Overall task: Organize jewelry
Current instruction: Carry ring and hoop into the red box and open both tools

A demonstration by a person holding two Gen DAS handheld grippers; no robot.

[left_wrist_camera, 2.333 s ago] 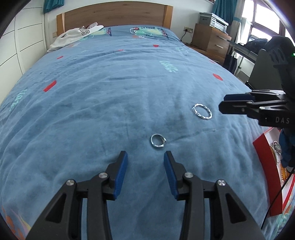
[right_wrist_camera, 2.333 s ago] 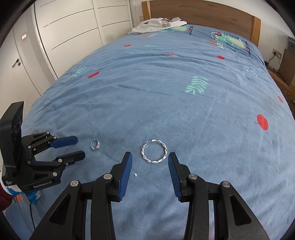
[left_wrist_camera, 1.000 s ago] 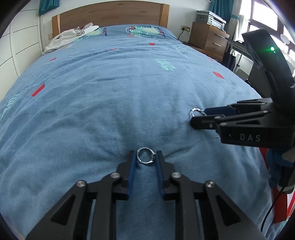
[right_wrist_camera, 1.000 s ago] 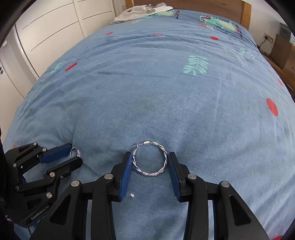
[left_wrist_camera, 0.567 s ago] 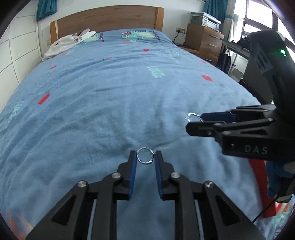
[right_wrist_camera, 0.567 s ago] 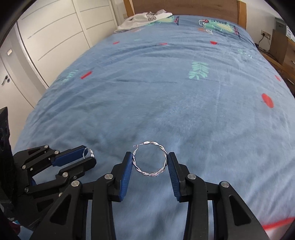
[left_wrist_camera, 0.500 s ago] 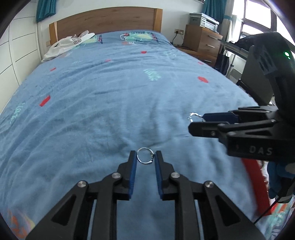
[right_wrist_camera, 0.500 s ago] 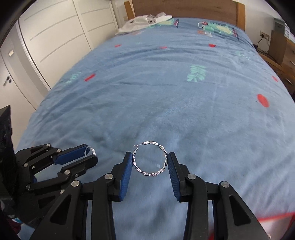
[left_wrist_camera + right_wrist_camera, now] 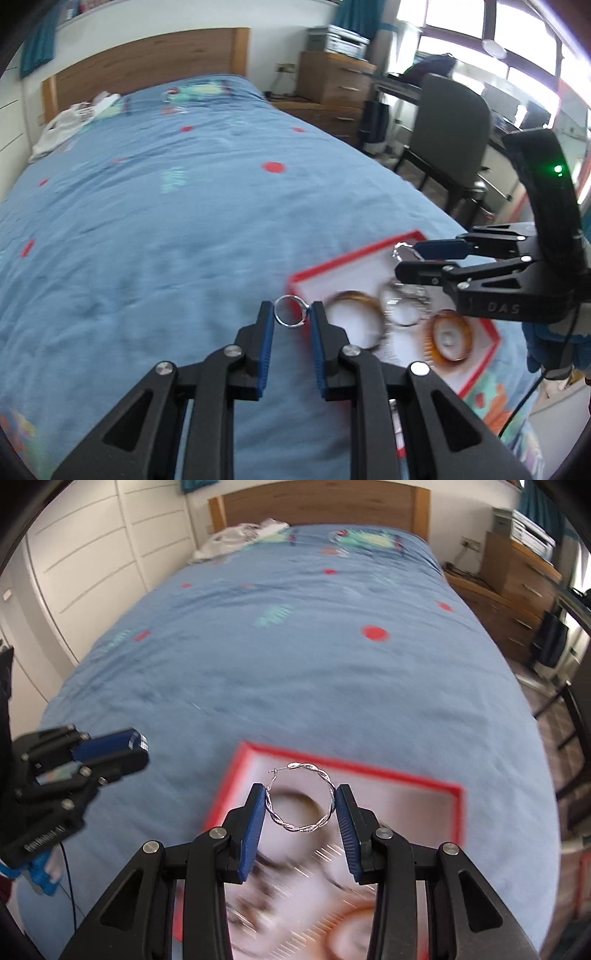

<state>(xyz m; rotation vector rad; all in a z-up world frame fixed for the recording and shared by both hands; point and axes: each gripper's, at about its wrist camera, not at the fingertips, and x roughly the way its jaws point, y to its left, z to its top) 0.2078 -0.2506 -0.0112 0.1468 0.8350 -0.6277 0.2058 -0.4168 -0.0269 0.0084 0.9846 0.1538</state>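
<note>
My left gripper (image 9: 291,316) is shut on a small silver ring (image 9: 290,311), held in the air just left of a red-rimmed white tray (image 9: 369,254). My right gripper (image 9: 300,803) is shut on a twisted silver hoop earring (image 9: 301,798) and hangs over the same tray (image 9: 391,771). In the left wrist view the right gripper (image 9: 412,258) reaches in from the right above the tray. In the right wrist view the left gripper (image 9: 135,749) shows at the left edge. The tray holds several bangles and rings, among them amber bangles (image 9: 356,325).
A blue patterned bedspread (image 9: 147,221) covers the bed, with a wooden headboard (image 9: 317,502) and white clothing (image 9: 236,535) at the far end. A dark chair (image 9: 447,136) and wooden drawers (image 9: 332,77) stand right of the bed. White wardrobes (image 9: 92,554) line the left.
Both grippers lifted the ring and the hoop earring off the bedspread and carried them right, toward the bed's near corner. The red tray has come into view under them.
</note>
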